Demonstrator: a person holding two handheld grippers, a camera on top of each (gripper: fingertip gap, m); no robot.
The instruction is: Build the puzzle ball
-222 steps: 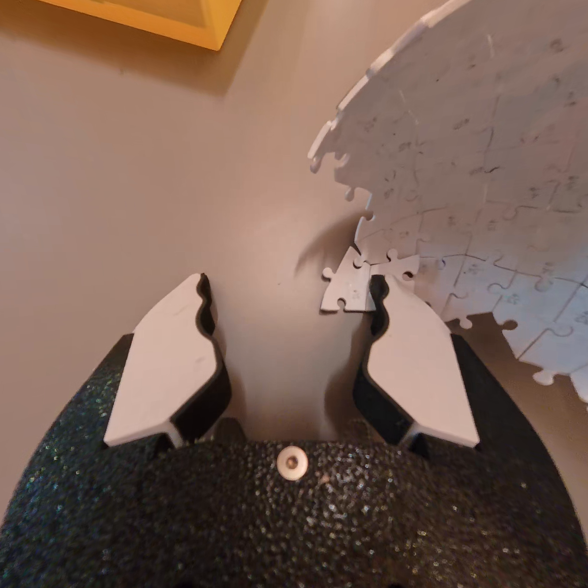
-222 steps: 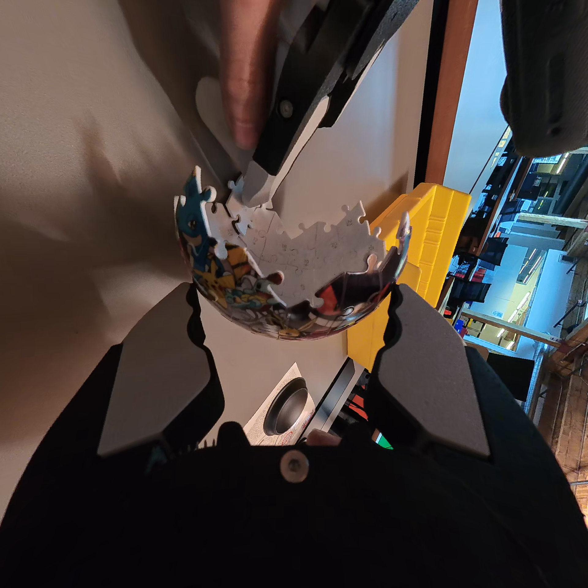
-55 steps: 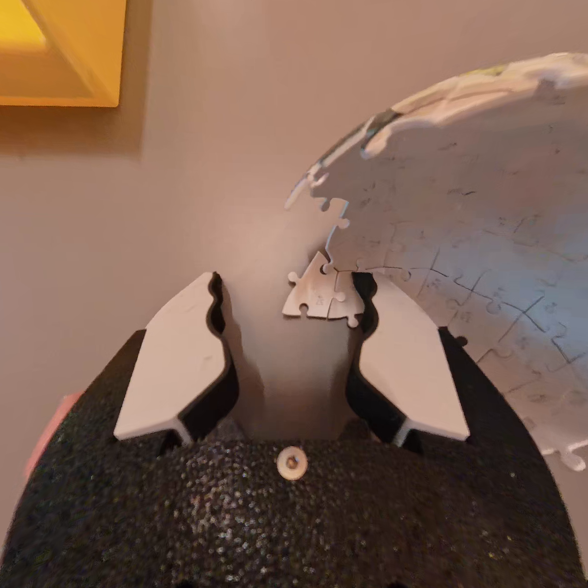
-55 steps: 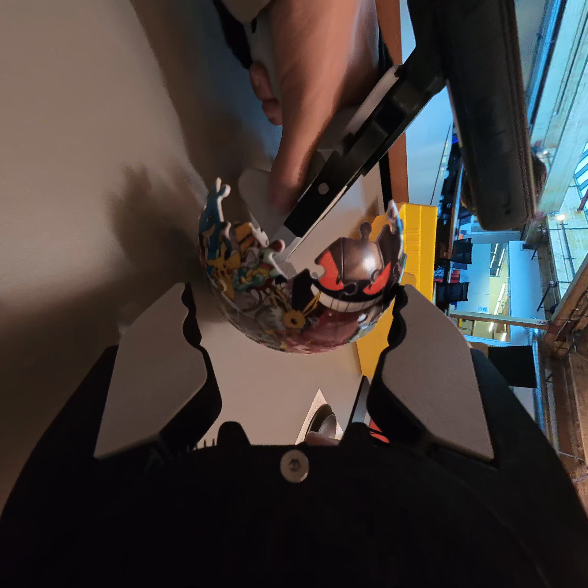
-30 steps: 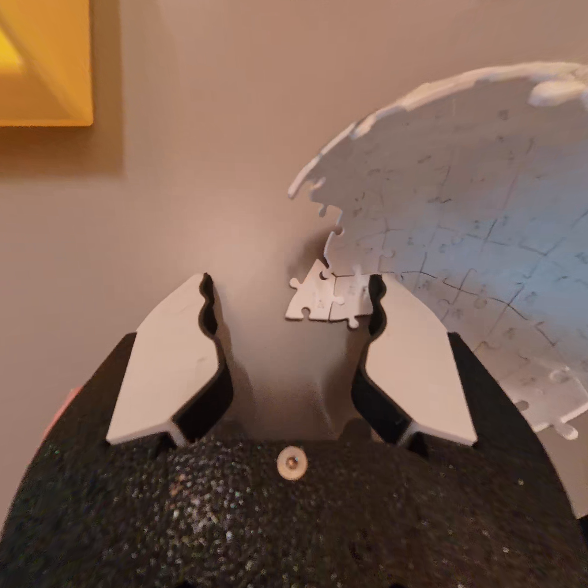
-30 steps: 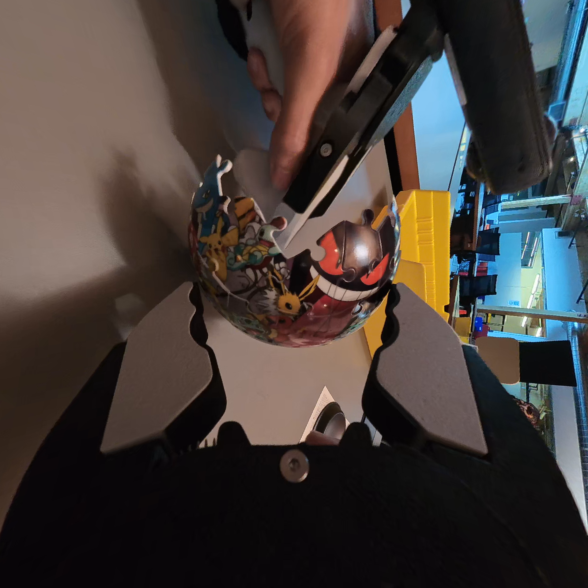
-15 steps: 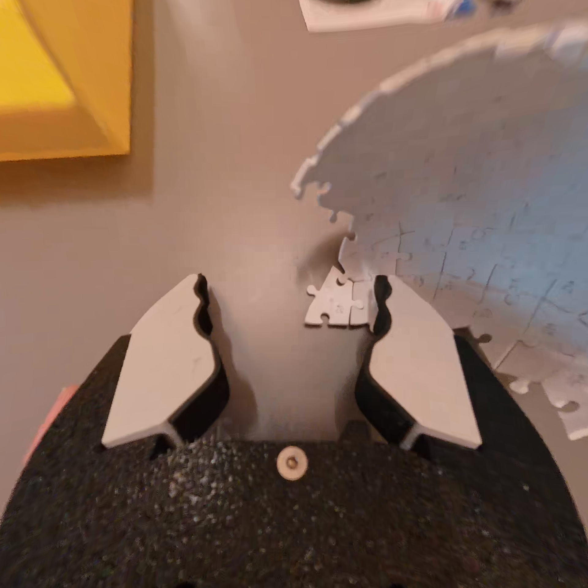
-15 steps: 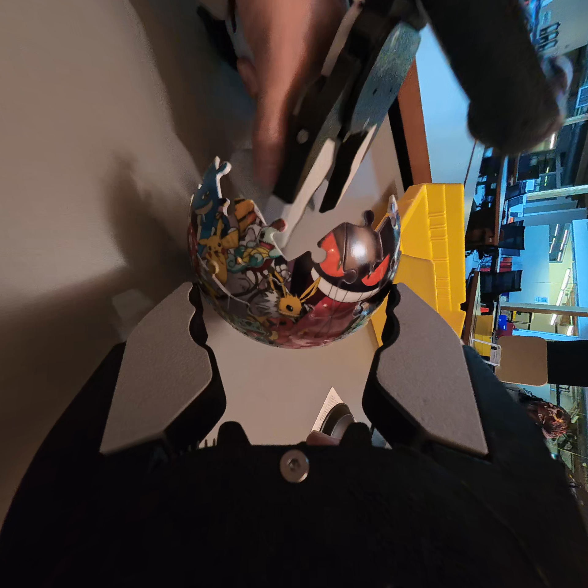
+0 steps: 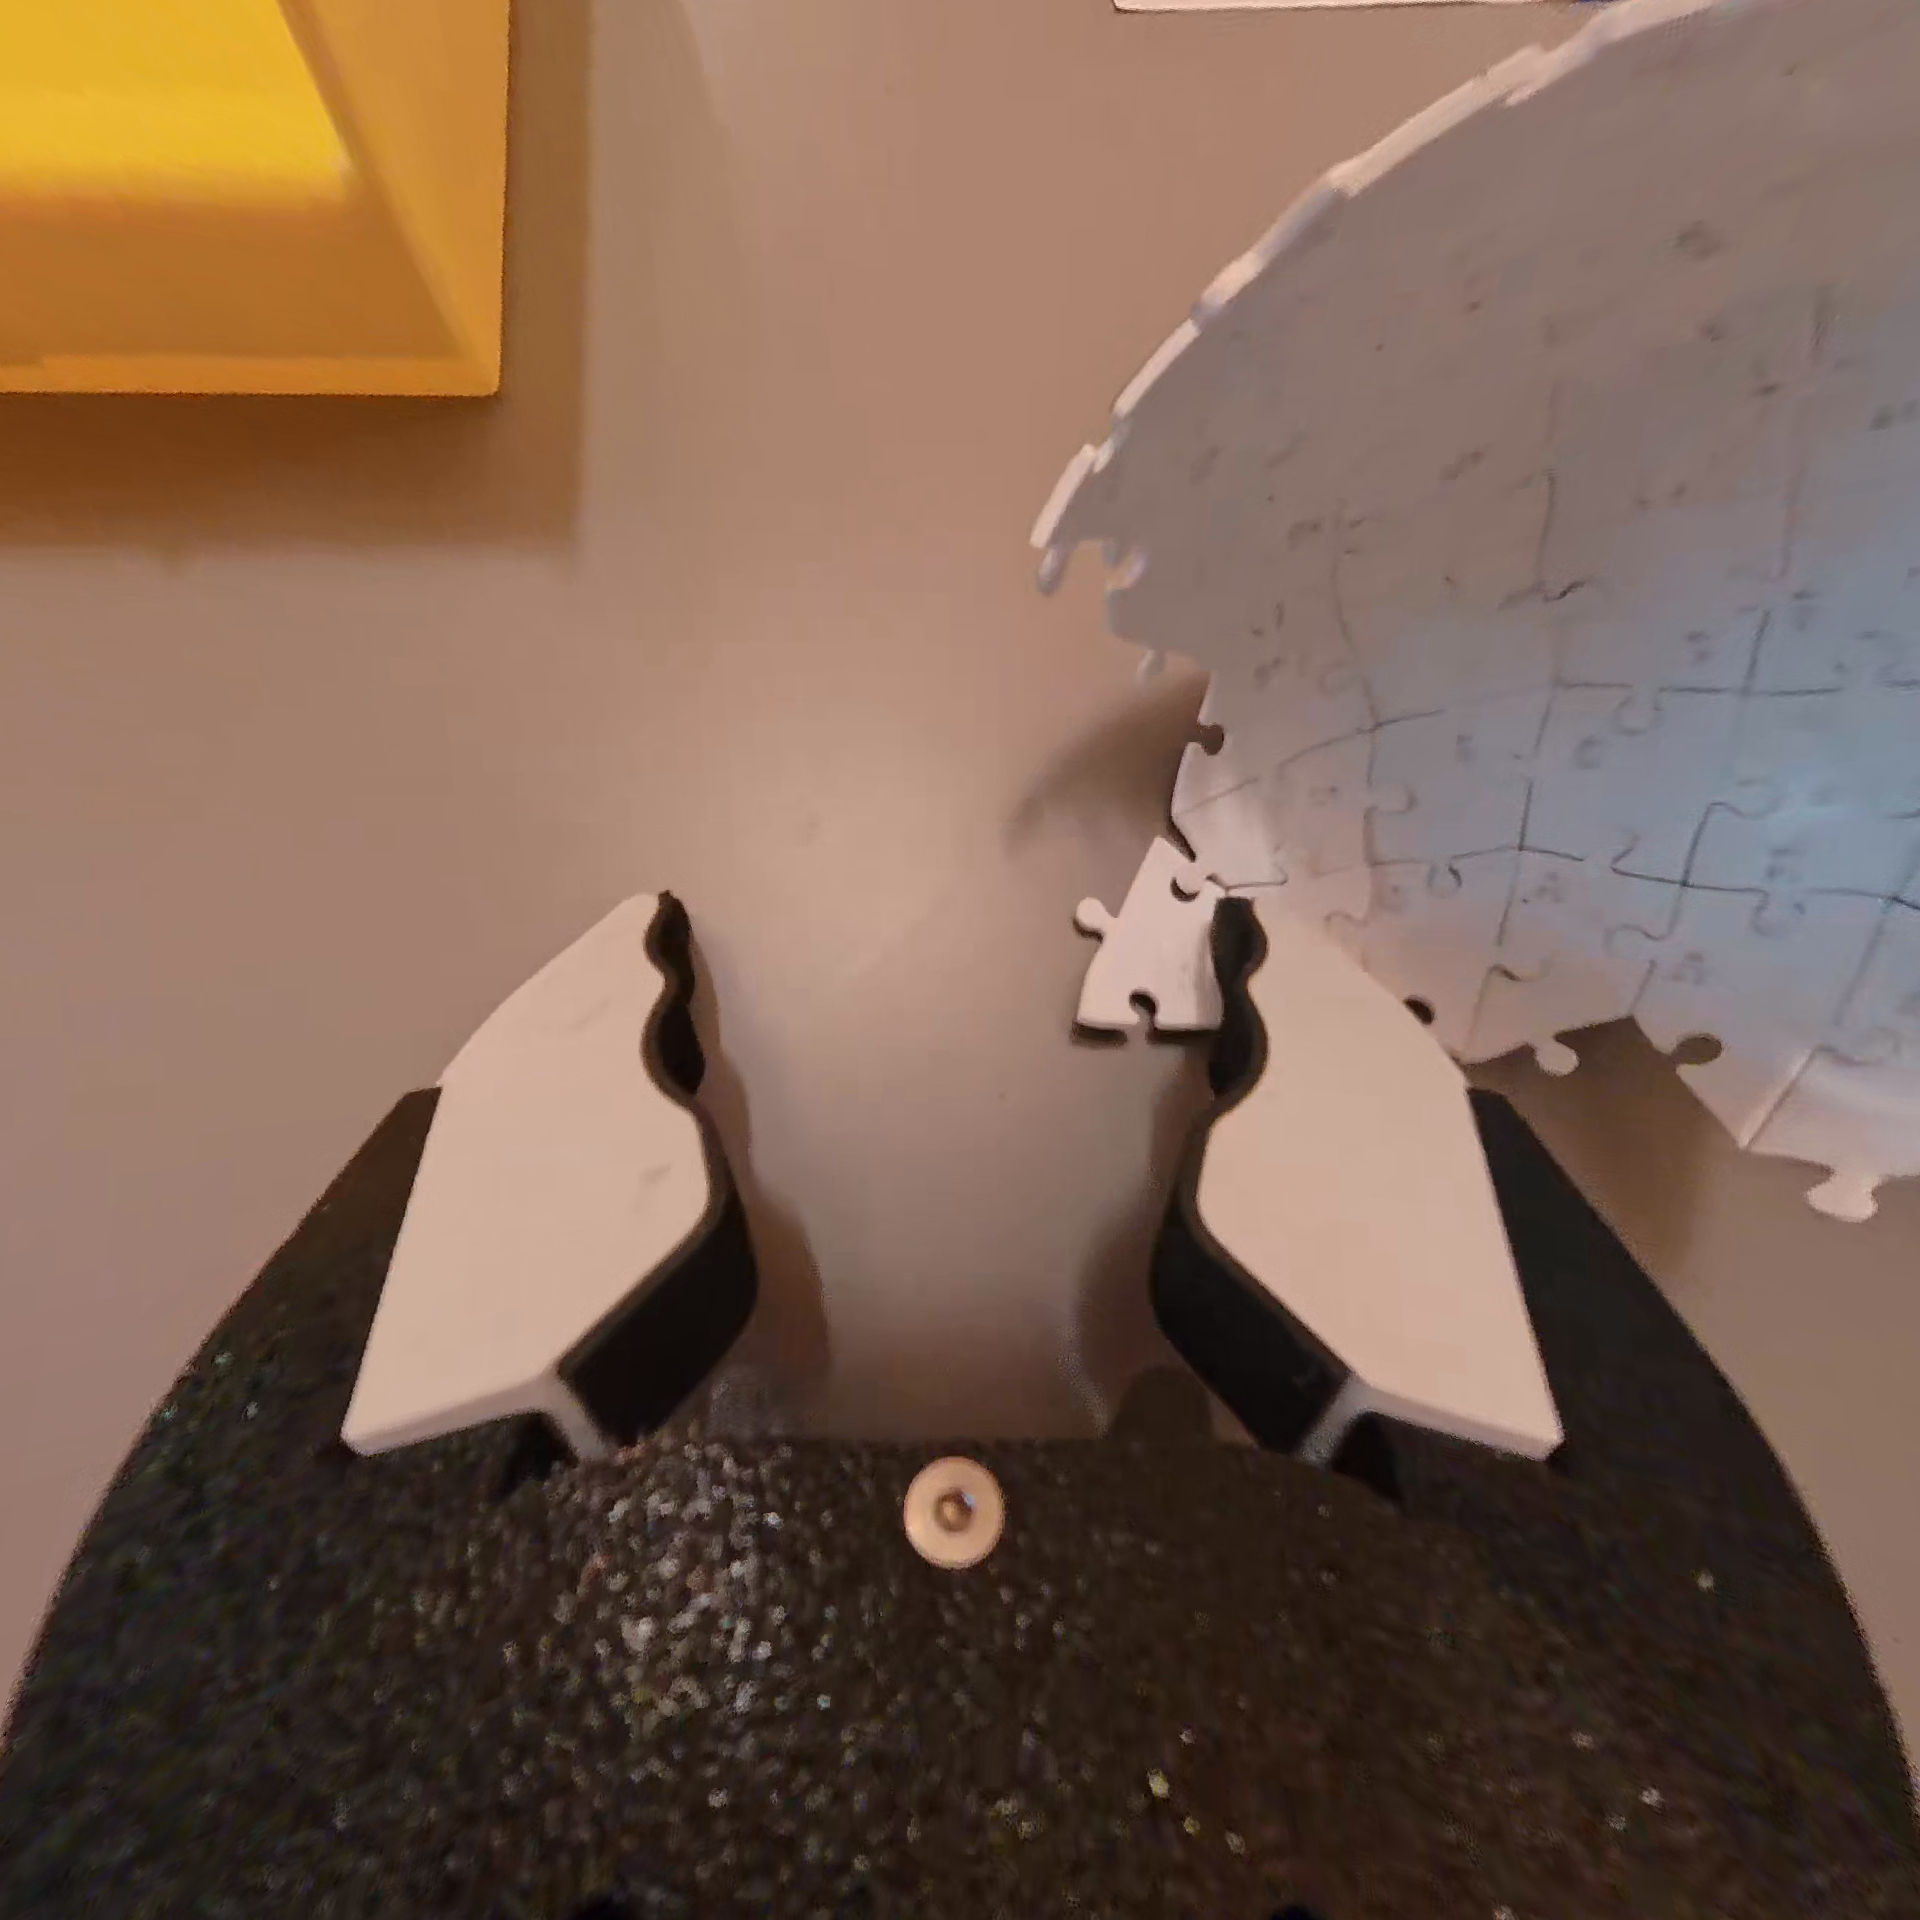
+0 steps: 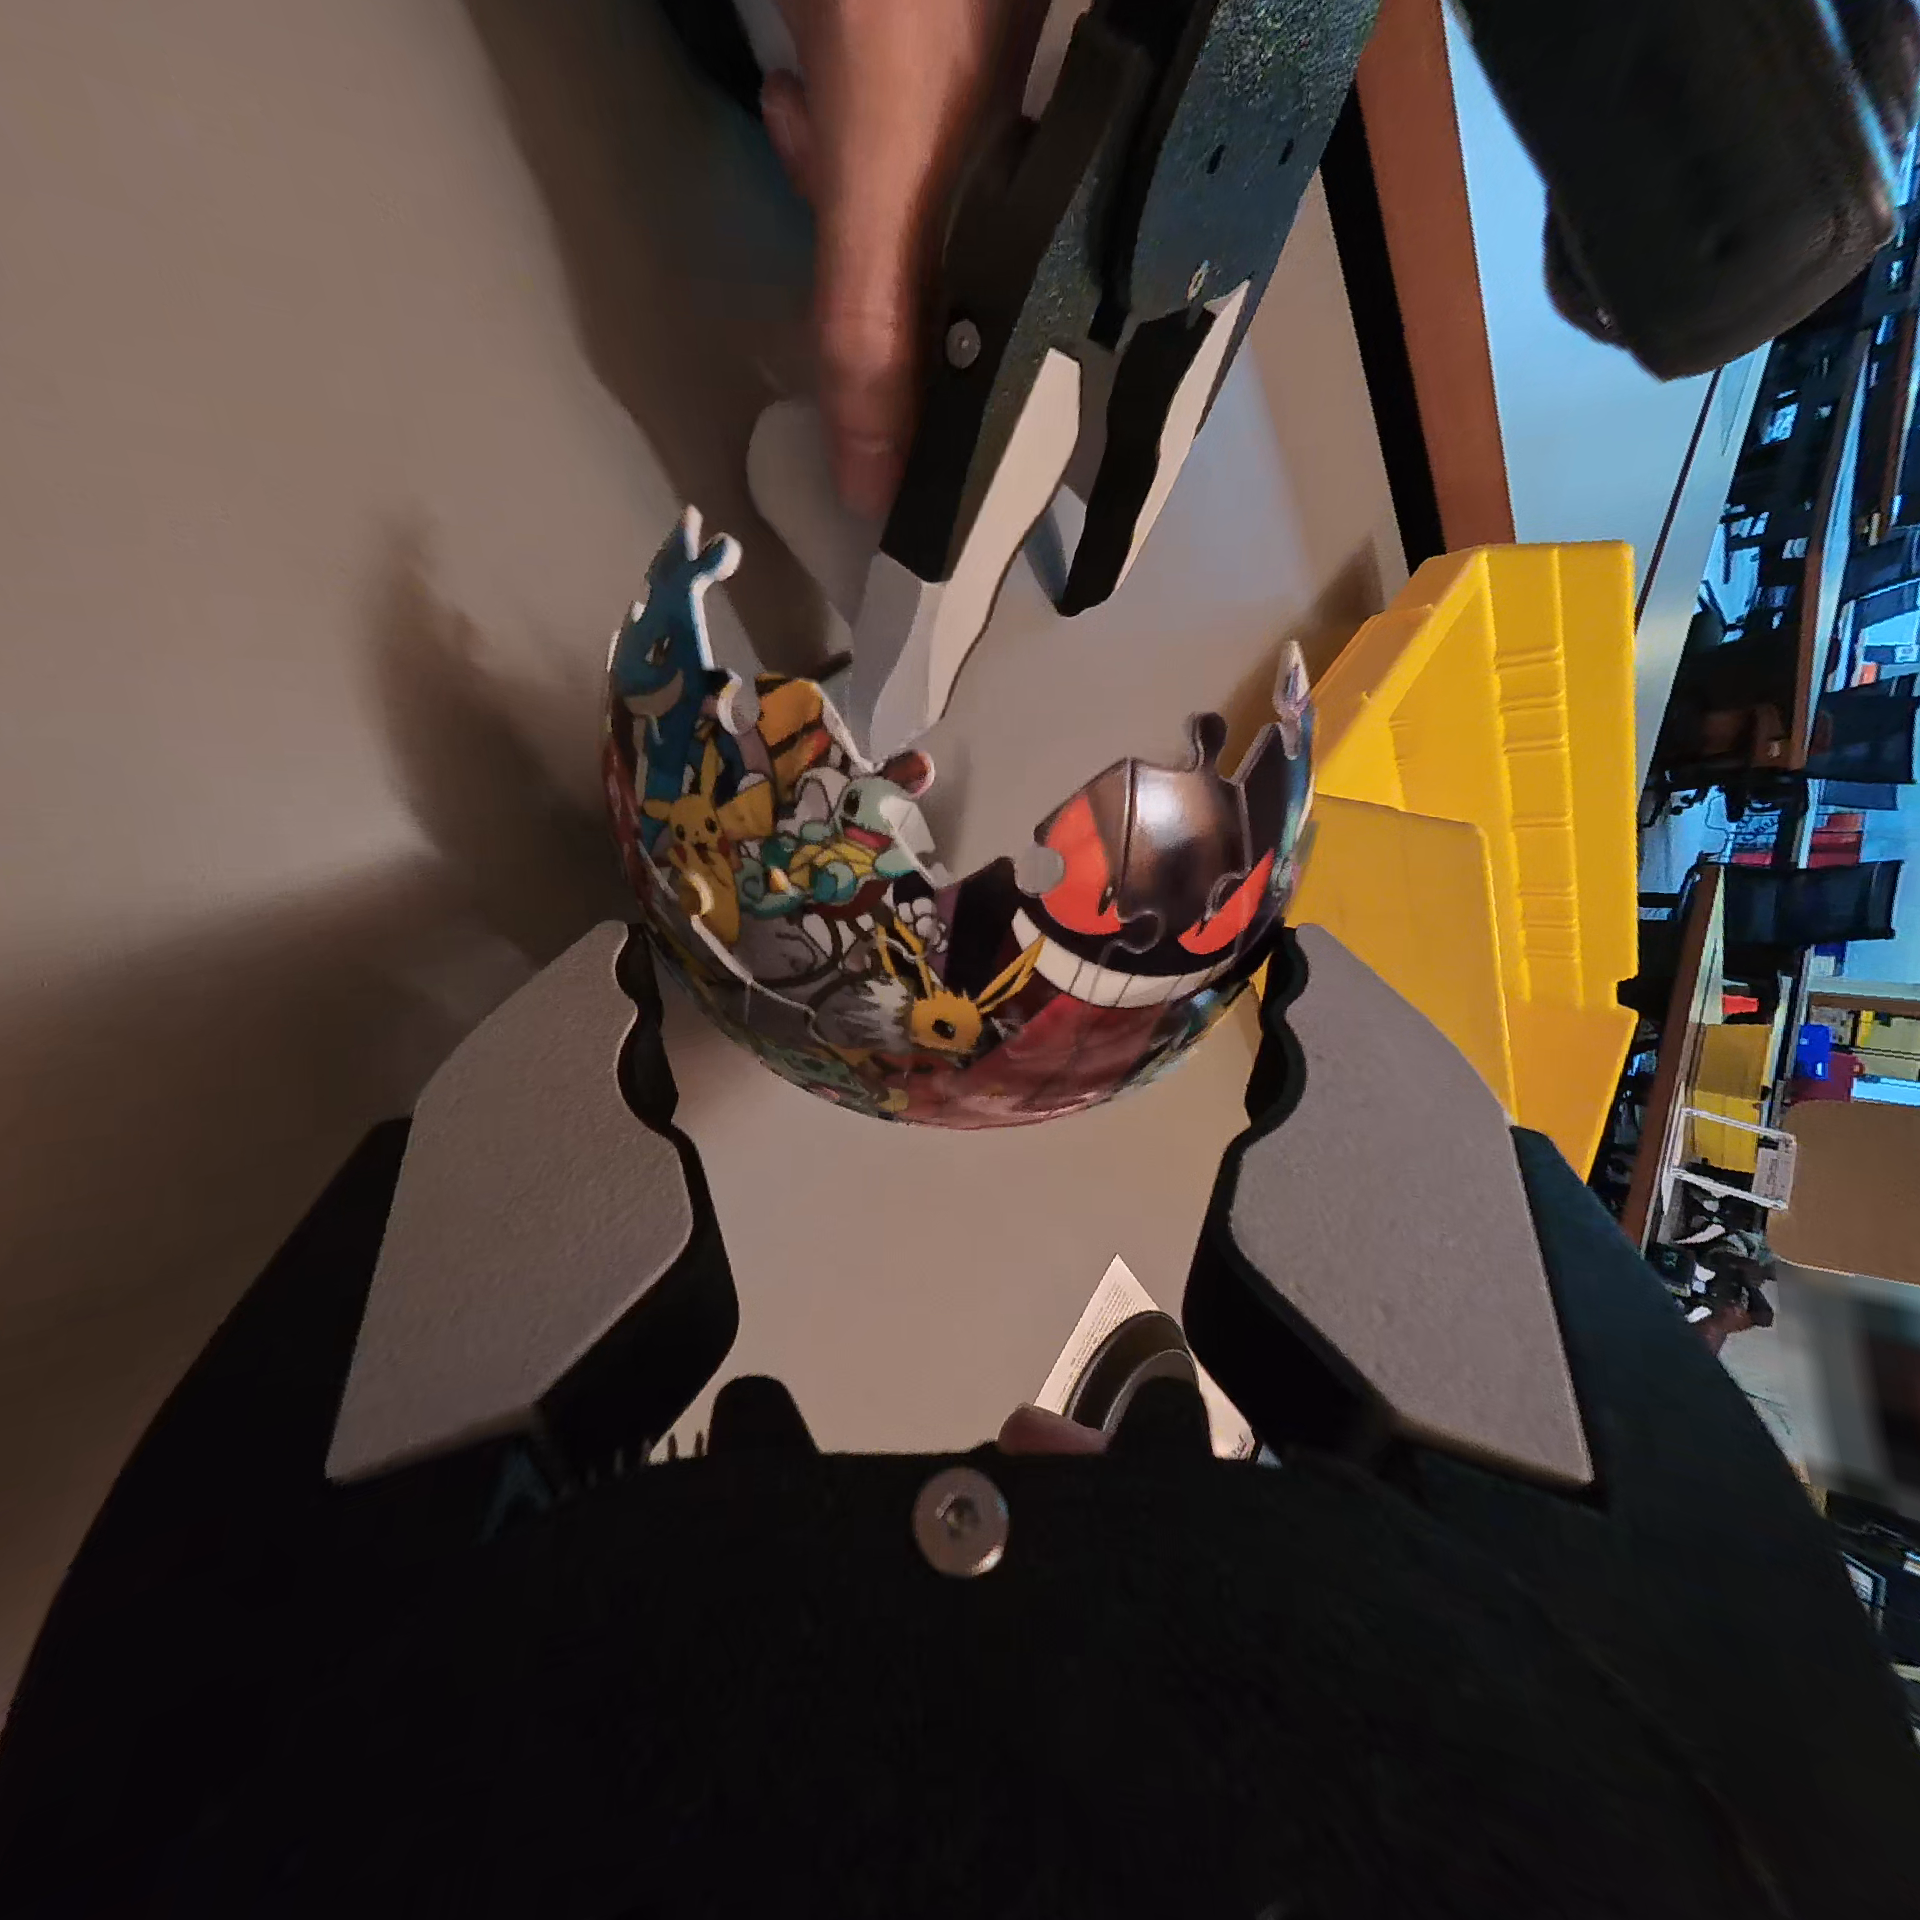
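The half-built puzzle ball (image 10: 935,966) has a colourful cartoon print outside and a white inside (image 9: 1558,623). My right gripper (image 10: 956,977) is shut on it, one finger on each side, and holds it above the beige table with the open rim facing away. My left gripper (image 9: 951,935) is open and empty. Its right fingertip (image 9: 1236,935) rests against a white piece (image 9: 1143,966) that sticks out at the ball's jagged rim. In the right wrist view the left gripper (image 10: 997,655) comes down from above, and its white fingertip (image 10: 904,707) touches the rim beside a notch.
A yellow bin (image 9: 249,187) stands on the table beyond the left gripper, and it also shows in the right wrist view (image 10: 1455,831) behind the ball. A paper sheet with a dark round object (image 10: 1132,1361) lies under the right gripper. A person's hand (image 10: 873,312) holds the left gripper.
The left gripper has shifted along the rim, and its right finger now covers one of the two protruding pieces. In the right wrist view it stands more upright, and the ball has barely moved.
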